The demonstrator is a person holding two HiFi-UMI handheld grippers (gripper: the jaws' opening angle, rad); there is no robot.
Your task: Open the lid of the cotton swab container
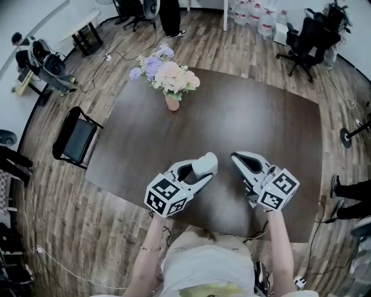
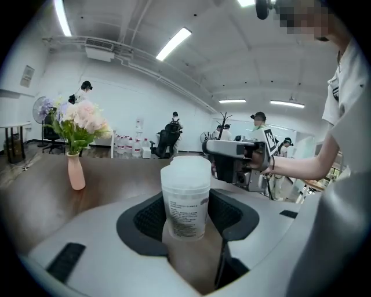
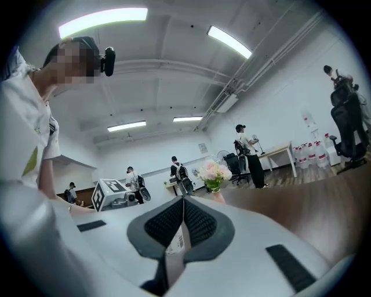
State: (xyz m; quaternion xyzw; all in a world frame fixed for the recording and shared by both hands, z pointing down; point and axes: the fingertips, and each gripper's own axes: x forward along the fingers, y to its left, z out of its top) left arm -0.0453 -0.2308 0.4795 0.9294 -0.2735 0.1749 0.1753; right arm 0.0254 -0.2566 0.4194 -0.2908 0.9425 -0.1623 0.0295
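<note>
Left fingers (image 2: 148,219) pinching the container (image 2: 185,200) over the surface (image 1: 243,110), right fingers (image 3: 165,225) pressed together nearby and empty: grip done, lid (image 2: 186,168) apparently still on, opening left.

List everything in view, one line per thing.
table: one, dark brown, middle of the room
vase of flowers: one, pink vase with pink, white and purple blooms, far side of the table
cotton swab container: one, translucent white, upright between the left claw's jaws
chair: one, black, on the floor left of the table
water bottles: several, clear, by the far wall
left claw: one, light grey, closed on the container
right claw: one, light grey, jaws together, beside the left claw
</note>
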